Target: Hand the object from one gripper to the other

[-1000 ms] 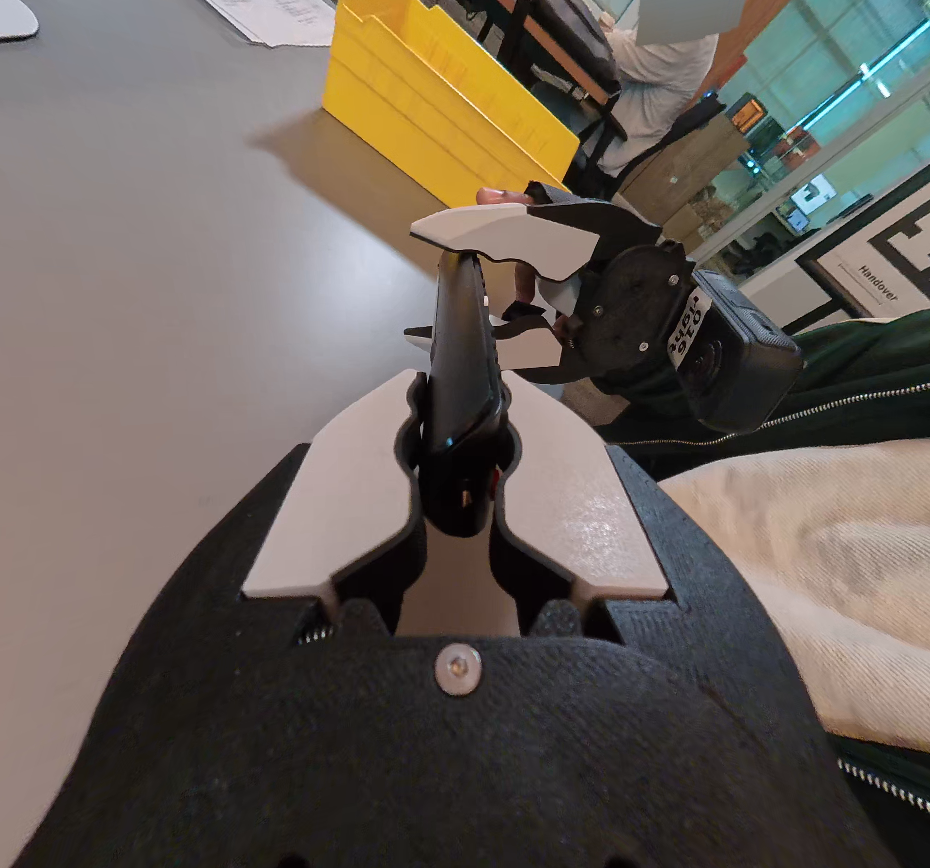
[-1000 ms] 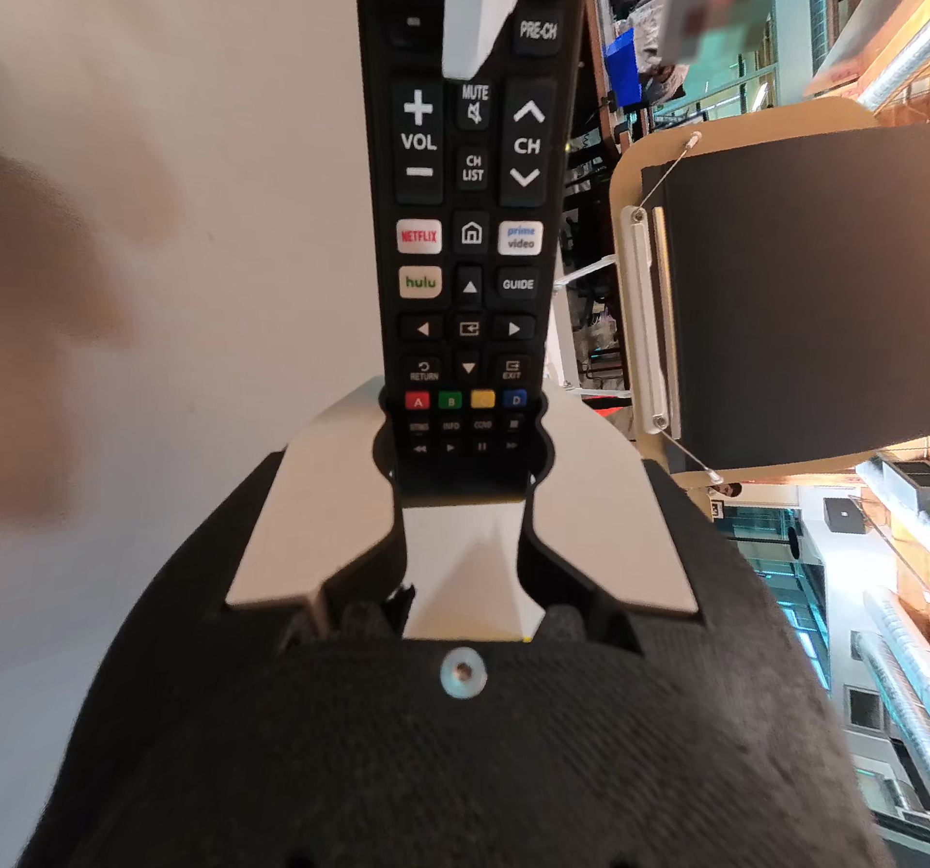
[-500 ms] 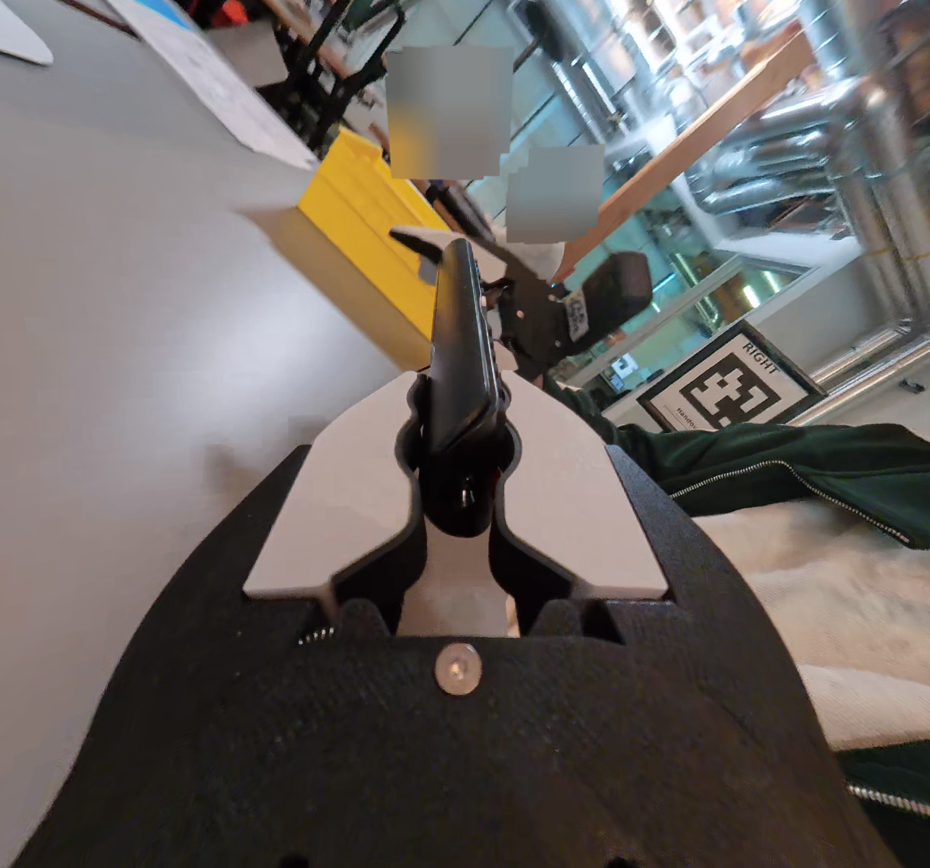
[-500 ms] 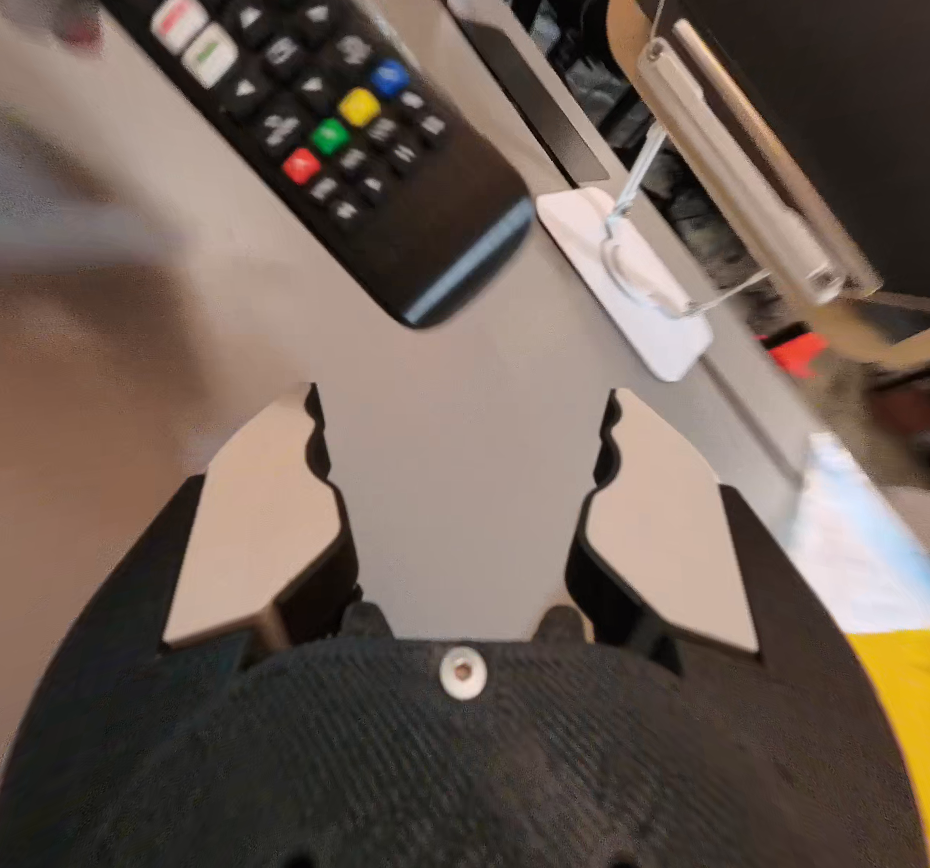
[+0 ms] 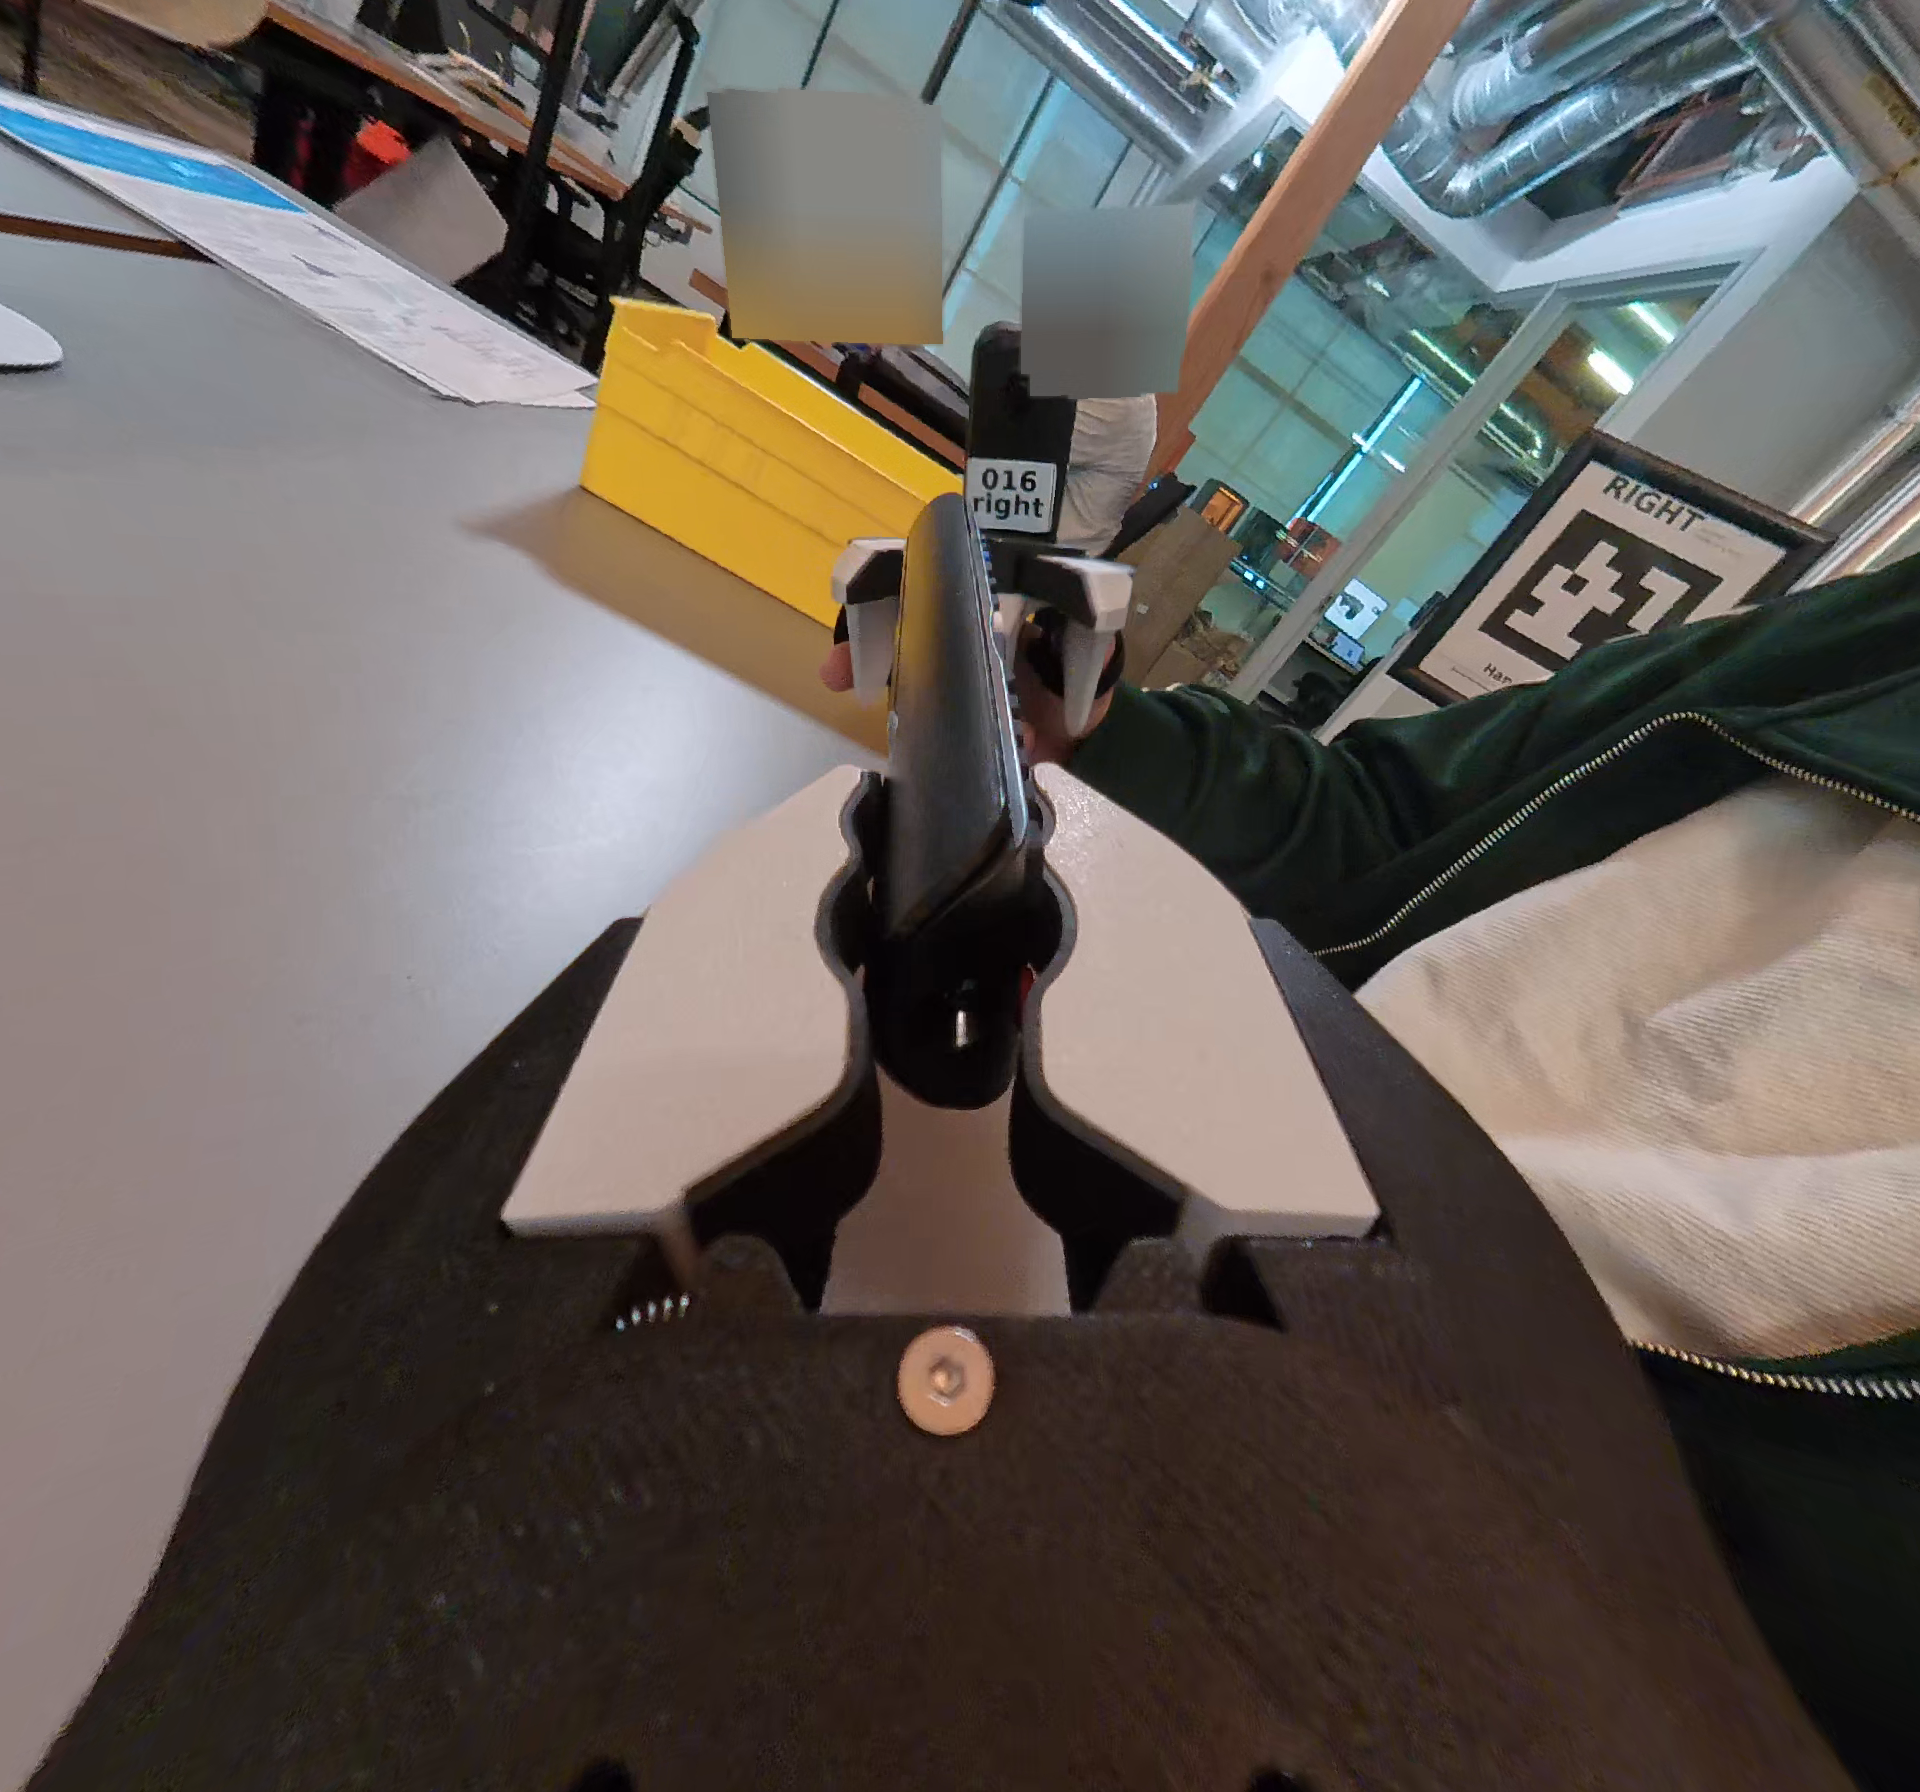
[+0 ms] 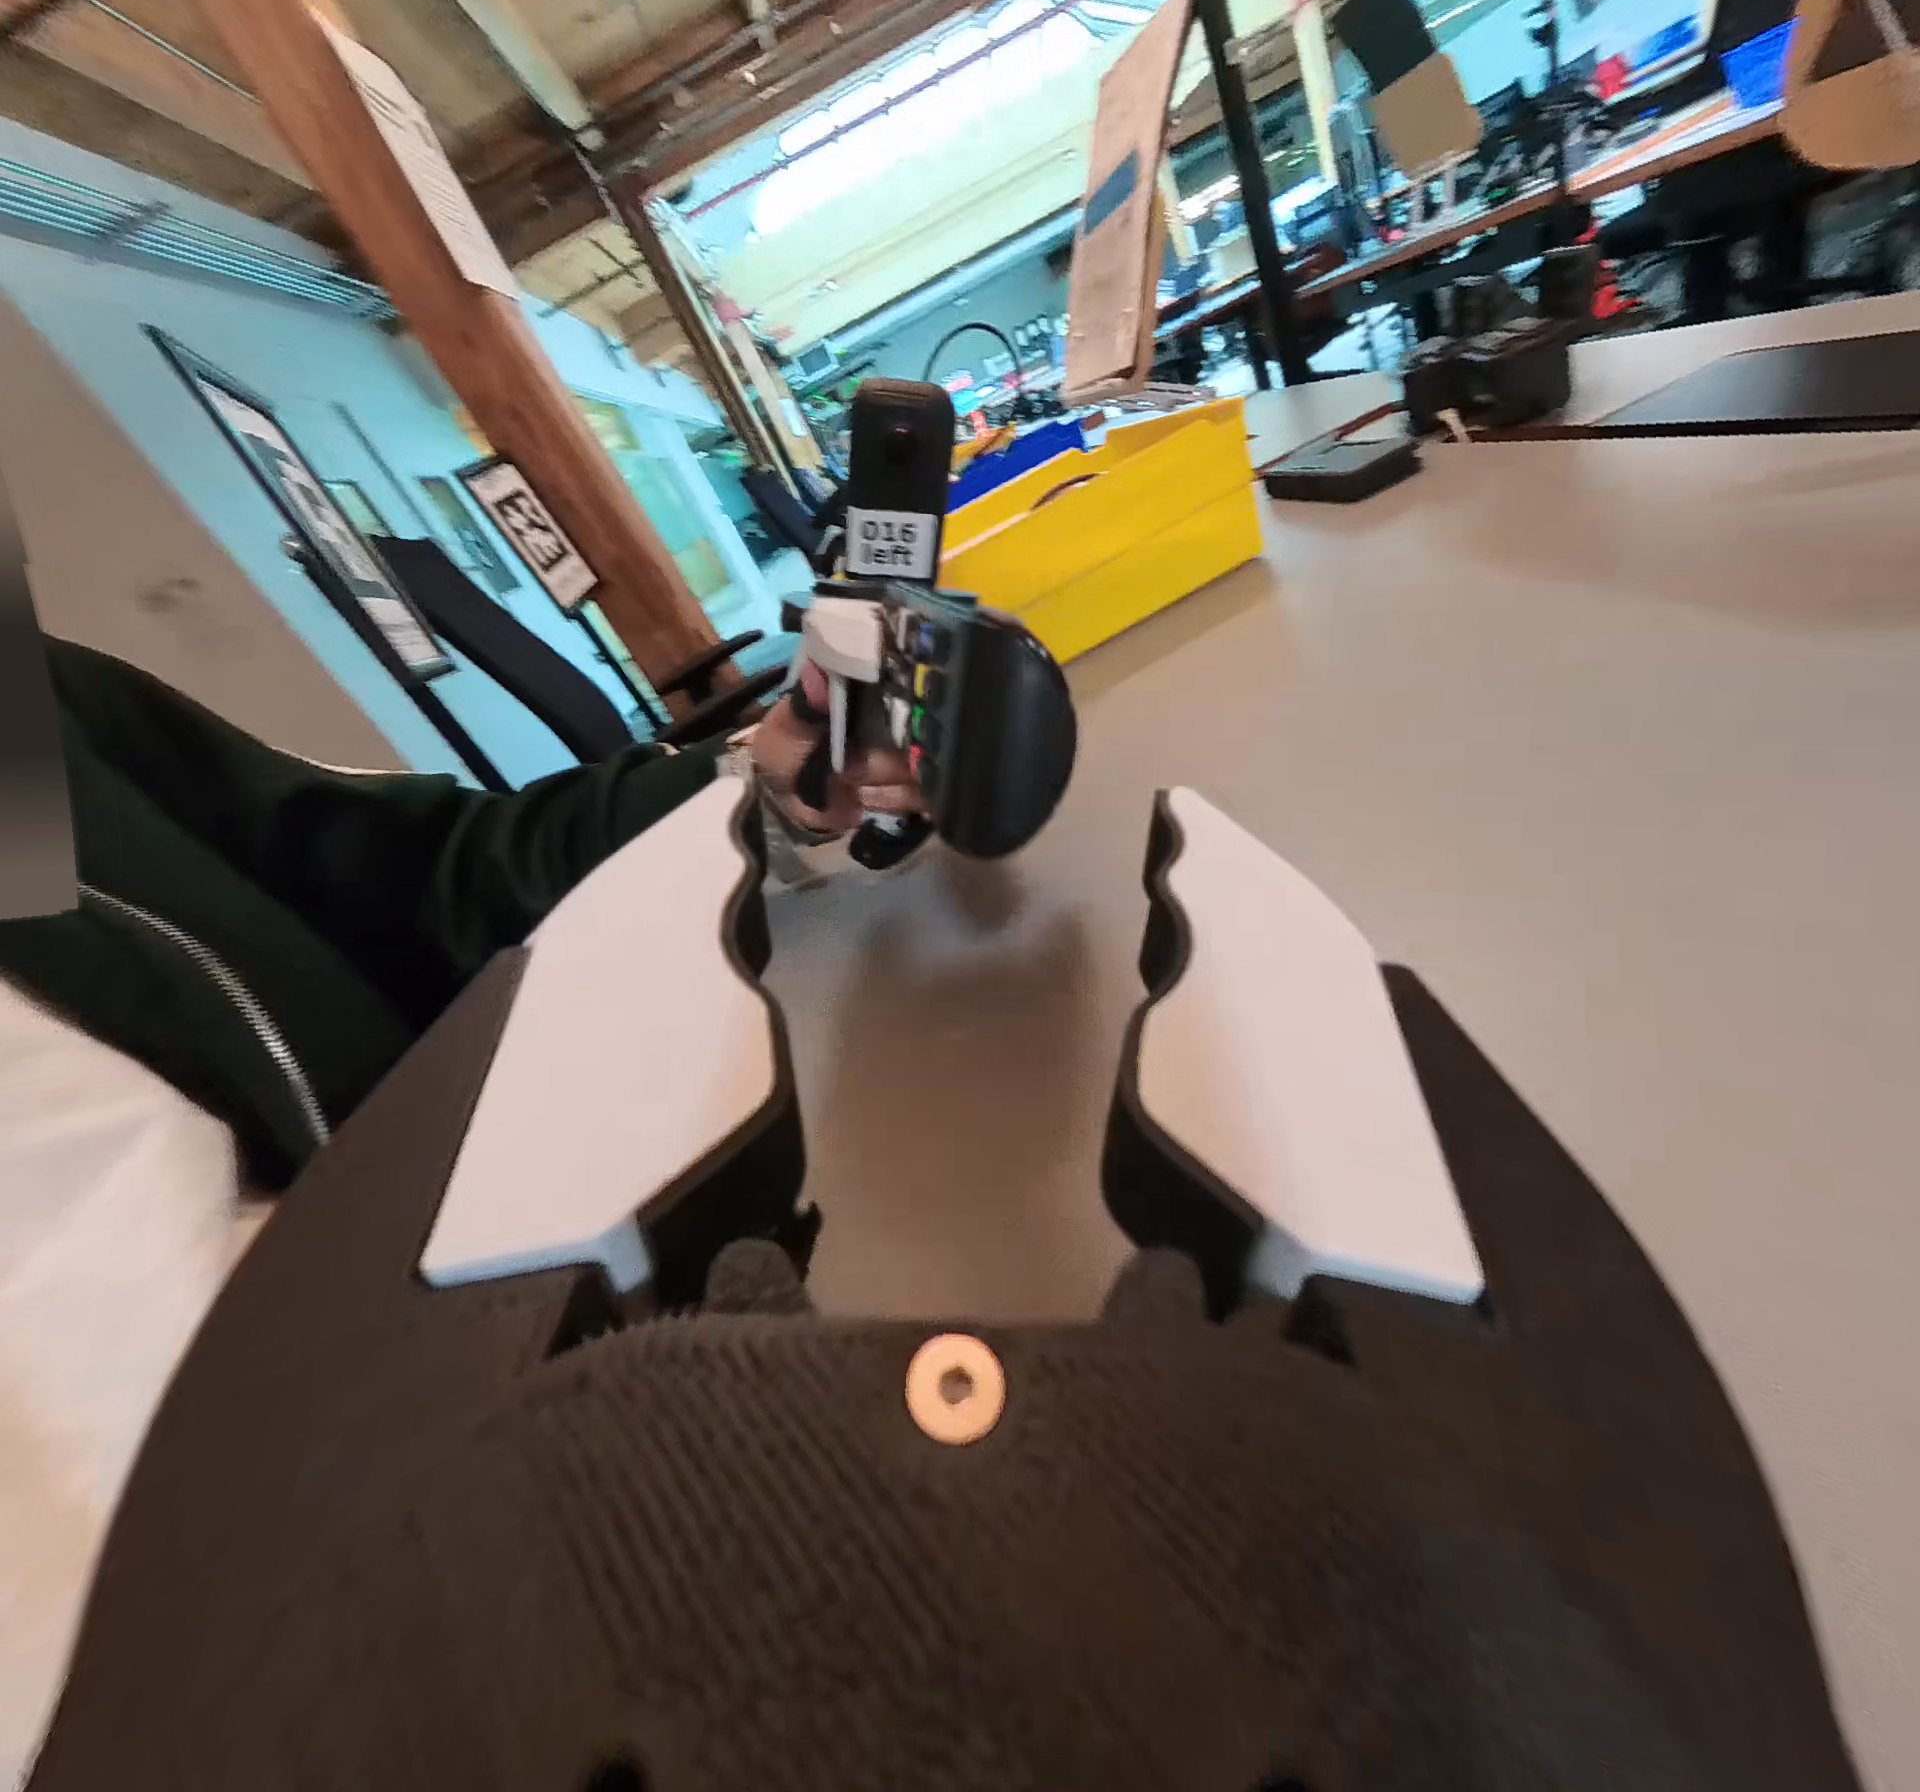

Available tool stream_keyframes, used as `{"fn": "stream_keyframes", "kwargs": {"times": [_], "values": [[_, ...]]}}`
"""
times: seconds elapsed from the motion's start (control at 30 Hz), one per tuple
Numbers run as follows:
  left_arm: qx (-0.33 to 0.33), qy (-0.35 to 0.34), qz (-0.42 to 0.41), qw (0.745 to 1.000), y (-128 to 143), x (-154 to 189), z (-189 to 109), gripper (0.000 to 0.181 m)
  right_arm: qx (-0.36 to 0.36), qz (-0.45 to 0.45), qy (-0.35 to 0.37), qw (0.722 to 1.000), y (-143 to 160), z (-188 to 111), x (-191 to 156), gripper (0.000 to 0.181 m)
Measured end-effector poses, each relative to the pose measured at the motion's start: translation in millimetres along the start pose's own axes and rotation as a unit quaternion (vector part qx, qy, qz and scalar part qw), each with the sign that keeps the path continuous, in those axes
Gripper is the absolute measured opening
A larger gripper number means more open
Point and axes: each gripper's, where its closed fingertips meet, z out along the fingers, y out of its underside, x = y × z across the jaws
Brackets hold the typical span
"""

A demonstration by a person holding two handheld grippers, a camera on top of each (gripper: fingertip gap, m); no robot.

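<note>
A black TV remote [image 5: 951,703] stands on edge between my left gripper's [image 5: 945,807] jaws, which are shut on its near end. The remote points away toward my right gripper [image 5: 982,641], which faces it from beyond with jaws apart. In the right wrist view my right gripper [image 6: 951,828] is open and empty above the grey table. The remote [image 6: 982,734] shows there end-on, held by the far left gripper [image 6: 862,662], apart from my right fingers.
A yellow bin [image 5: 748,464] stands on the grey table [image 5: 260,703] beyond the remote; it also shows in the right wrist view [image 6: 1112,537]. Printed sheets [image 5: 312,288] lie at the far left. A dark green sleeve [image 5: 1455,776] crosses the right side. A flat black device [image 6: 1340,469] lies farther back. Tip to tip, the grippers are about 11 centimeters apart.
My right gripper let go of the remote, opened and drew back. The remote stays in my left gripper, which has tilted upward. Both grippers now face each other.
</note>
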Motion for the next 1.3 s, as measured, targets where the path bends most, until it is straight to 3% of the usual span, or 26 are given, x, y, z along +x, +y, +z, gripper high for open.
{"fn": "stream_keyframes", "kwargs": {"times": [0.43, 0.63, 0.8, 0.9, 1.03, 1.17, 1.3], "values": [[-0.045, 0.028, -0.003, 0.999, 19, 10, 22, 0.025, -0.055, 0.032, -0.030, 0.998, 29, 25, -12, 0.040], [-0.038, 0.039, -0.016, 0.998, 18, 12, 23, 0.025, -0.048, 0.056, -0.048, 0.996, 28, 27, -17, 0.026], [-0.001, 0.047, -0.019, 0.999, 9, 16, 24, 0.026, -0.040, 0.055, -0.048, 0.997, 24, 27, -19, 0.025], [0.035, 0.054, -0.026, 0.998, 0, 17, 24, 0.052, -0.030, 0.051, -0.055, 0.997, 18, 24, -22, 0.025], [0.060, 0.030, -0.015, 0.998, -4, 8, 20, 0.075, 0.009, 0.074, -0.066, 0.995, 5, 17, -21, 0.024], [0.056, 0.006, 0.003, 0.998, -3, 2, 18, 0.074, 0.049, 0.105, -0.060, 0.991, -7, 7, -12, 0.025], [0.027, -0.104, 0.103, 0.989, -2, -15, 14, 0.075, 0.051, 0.116, -0.030, 0.992, -7, 1, 1, 0.024]]}}
